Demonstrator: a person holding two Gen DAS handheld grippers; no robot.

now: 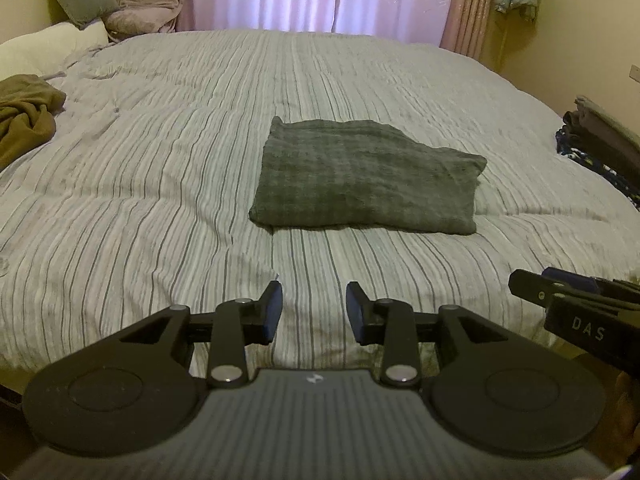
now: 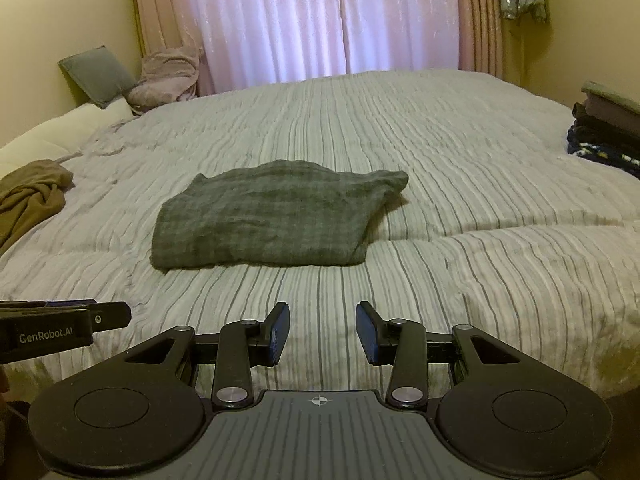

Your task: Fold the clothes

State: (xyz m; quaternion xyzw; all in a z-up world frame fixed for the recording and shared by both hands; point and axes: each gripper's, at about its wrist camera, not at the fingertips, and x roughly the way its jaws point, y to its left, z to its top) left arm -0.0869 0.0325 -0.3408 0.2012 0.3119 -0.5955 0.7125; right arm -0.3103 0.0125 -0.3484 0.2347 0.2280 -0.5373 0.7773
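On the striped bed (image 1: pixel 160 168) the grey garment (image 1: pixel 360 178) lies folded mid-bed, brown heap (image 1: pixel 24 116) crumpled far left, both your grippers, left gripper (image 1: pixel 314 308) and right gripper (image 2: pixel 322 330), released, holding nothing: a 1-layer pinch unravels the fold.

White letters "DAS" are showing on the black side of the right gripper (image 1: pixel 576 300) in the left wrist view. "GenRobot.AI" is showing in white on the left gripper (image 2: pixel 68 322) in the right wrist view.
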